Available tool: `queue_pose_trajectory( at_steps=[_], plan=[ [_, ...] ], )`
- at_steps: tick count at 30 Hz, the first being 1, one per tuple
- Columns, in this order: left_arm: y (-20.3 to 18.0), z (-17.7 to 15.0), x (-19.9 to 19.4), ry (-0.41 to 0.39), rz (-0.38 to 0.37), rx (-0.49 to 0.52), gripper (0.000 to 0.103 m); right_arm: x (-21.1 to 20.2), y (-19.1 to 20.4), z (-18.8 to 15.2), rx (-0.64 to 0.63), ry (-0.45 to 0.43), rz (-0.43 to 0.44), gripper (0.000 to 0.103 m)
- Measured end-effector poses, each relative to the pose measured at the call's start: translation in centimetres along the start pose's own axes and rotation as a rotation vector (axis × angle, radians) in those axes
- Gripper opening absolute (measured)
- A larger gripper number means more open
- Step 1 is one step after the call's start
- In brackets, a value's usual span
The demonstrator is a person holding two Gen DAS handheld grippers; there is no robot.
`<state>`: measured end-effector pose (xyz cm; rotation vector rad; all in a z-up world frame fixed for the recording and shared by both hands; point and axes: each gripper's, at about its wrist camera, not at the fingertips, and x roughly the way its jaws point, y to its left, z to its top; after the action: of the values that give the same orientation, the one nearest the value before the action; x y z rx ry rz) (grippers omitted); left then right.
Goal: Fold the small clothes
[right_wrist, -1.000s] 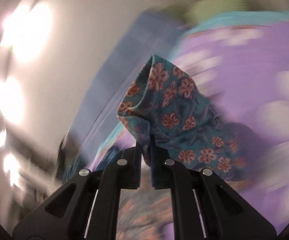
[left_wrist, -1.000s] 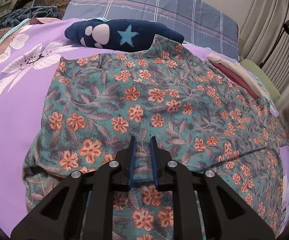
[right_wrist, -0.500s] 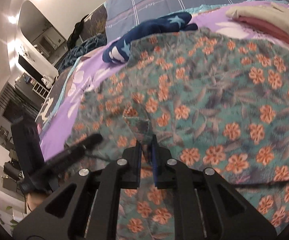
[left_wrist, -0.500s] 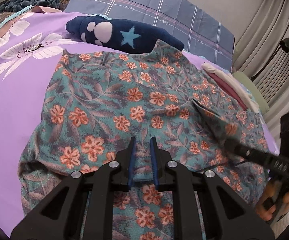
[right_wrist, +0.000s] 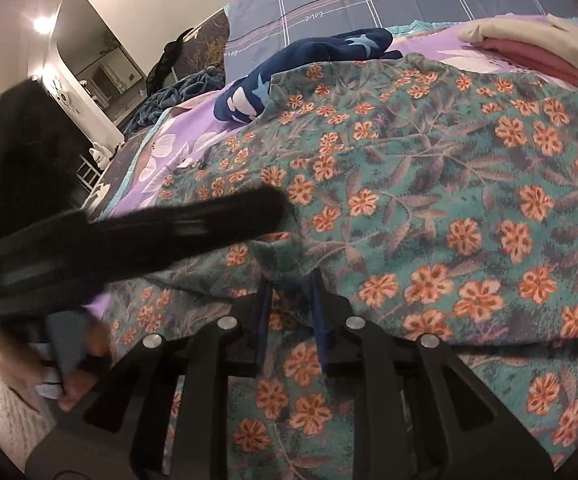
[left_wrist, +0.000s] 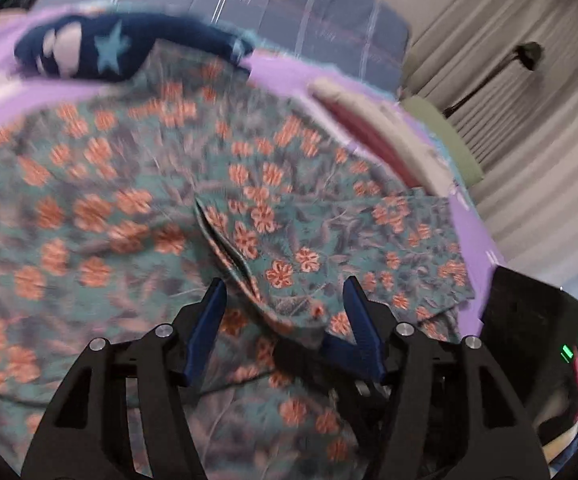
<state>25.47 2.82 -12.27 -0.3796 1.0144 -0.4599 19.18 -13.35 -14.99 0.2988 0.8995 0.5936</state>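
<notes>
A teal garment with orange flowers (left_wrist: pixel 137 200) lies spread on the purple bed; it also shows in the right wrist view (right_wrist: pixel 449 200). Its right side is folded over toward the middle, with the folded corner (left_wrist: pixel 289 272) in front of me. My left gripper (left_wrist: pixel 283 300) is open, its blue fingers either side of that corner. My right gripper (right_wrist: pixel 289 292) has its fingers slightly apart at the folded edge, and I cannot tell whether they hold cloth. The left gripper's body (right_wrist: pixel 137 240) crosses the right wrist view, blurred.
A navy plush with a light star (left_wrist: pixel 101 52) lies beyond the garment, also seen in the right wrist view (right_wrist: pixel 309 64). Folded cream and red clothes (left_wrist: pixel 373 132) are stacked at the right. A plaid blue pillow (left_wrist: pixel 289 4) is at the head of the bed.
My left gripper has opened and swung right toward the folded corner. My right gripper has carried the right side over onto the garment and its fingers have parted a little.
</notes>
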Motion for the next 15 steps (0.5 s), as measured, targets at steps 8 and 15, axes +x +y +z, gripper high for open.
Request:
queue_pose_trajectory(
  at_steps=[8,15],
  plan=[
    [-2.0,1.8,-0.1,-0.042,0.002,0.031,0.005,-2.3,-0.4,0.5,0.008,-0.052,0.039,0.033],
    [-5.2,5.1,-9.1,-0.258,0.006,0.160,0.005,-7.7,-4.6,1.0,0.068,-0.110,-0.059,0.039]
  ],
)
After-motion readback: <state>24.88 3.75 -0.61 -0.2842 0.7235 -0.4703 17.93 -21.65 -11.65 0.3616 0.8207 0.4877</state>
